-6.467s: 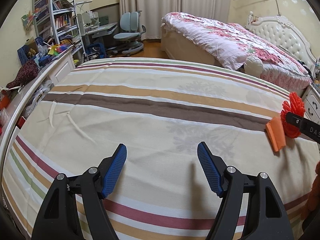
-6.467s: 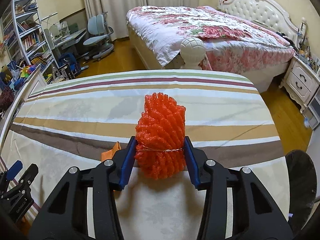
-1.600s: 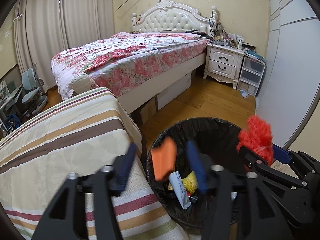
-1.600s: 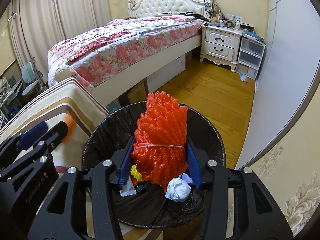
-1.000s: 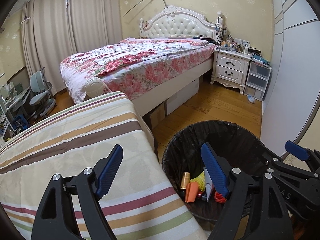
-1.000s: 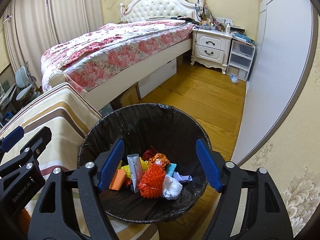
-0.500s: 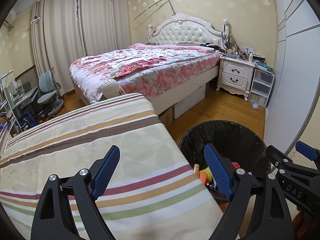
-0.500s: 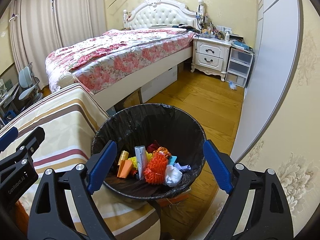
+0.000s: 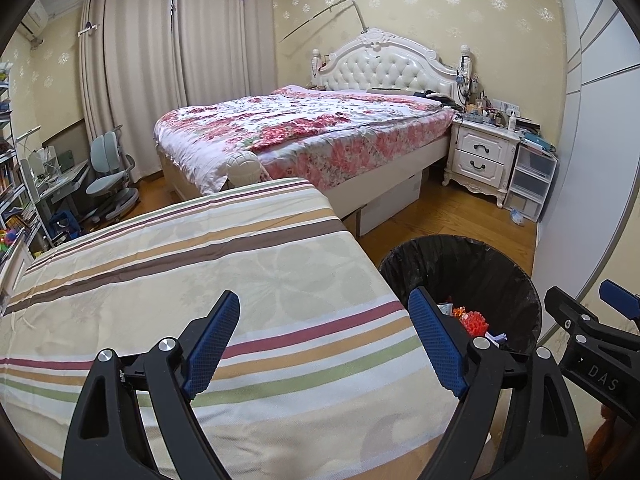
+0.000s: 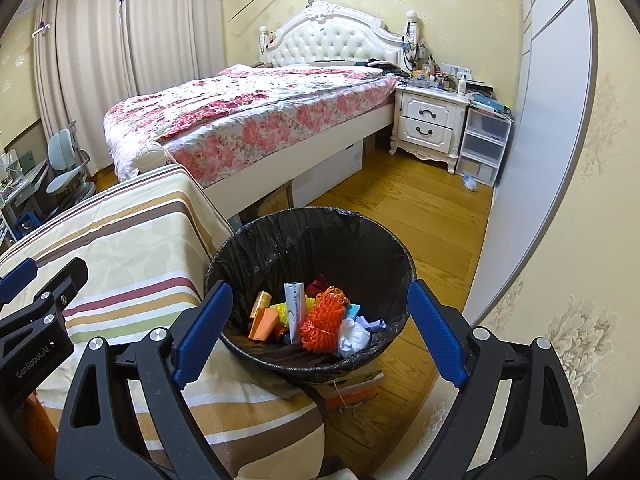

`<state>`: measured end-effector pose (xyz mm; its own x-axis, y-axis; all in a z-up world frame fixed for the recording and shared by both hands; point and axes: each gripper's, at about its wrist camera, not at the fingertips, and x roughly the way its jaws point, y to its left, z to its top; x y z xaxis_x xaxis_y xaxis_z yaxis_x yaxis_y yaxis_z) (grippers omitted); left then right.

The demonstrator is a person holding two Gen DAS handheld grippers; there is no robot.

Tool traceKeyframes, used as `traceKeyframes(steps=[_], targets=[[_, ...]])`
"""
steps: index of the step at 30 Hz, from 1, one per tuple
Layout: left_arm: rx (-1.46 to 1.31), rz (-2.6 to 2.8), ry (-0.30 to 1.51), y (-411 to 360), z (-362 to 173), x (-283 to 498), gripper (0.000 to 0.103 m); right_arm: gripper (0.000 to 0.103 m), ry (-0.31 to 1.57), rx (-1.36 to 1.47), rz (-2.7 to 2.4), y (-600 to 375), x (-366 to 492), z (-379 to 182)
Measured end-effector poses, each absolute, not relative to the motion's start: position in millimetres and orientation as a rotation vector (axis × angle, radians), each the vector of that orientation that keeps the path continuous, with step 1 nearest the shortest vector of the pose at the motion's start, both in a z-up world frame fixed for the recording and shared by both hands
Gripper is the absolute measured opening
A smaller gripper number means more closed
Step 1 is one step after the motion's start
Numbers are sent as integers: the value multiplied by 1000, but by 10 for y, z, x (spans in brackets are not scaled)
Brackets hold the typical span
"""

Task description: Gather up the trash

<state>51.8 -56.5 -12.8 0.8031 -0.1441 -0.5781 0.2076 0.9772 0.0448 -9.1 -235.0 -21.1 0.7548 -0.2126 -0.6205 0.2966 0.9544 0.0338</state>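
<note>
Both tongs empty, jaws spread wide. Left tongs (image 9: 324, 340) hang over the near edge of the striped desk (image 9: 200, 264), right tongs (image 10: 320, 332) hang above the bin (image 10: 256, 240), which sits at the desk's corner, off at about 3 o'clock from the left tongs. Trash is all in the bin as far as I can see: orange mesh bundle (image 10: 322, 322) dead centre, flat orange piece (image 10: 264, 322) at its 9 o'clock, white tube (image 10: 294, 306) standing between them, crumpled white paper (image 10: 352, 336) at 4 o'clock, some yellow and teal bits underneath. Black liner comes right up over the rim. The desk cloth in the left view shows no loose items; the far strip toward 10 o'clock is too compressed by the fisheye to be sure. My read: drop step is finished, so the step in hand is pulling clear and scanning for leftovers. To do it well: lift the right tongs straight up before swinging to 9 o'clock so the fingers don't snag the liner or tip the bin, which looks perched on a box (image 10: 352, 384) and close to the desk edge. Keep the jaws wide on the sweep, pan the left tongs slowly across the cloth toward 11 o'clock, and check the floor (image 10: 400, 208) round the bin for anything that bounced out.
</note>
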Motion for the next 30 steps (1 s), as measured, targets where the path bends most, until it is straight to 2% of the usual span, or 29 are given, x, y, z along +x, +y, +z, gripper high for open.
traceKeyframes(steps=[30], targets=[[101,-190,607,-508,-146,484,84,87,656,123,-278,-2316,-93,-184]])
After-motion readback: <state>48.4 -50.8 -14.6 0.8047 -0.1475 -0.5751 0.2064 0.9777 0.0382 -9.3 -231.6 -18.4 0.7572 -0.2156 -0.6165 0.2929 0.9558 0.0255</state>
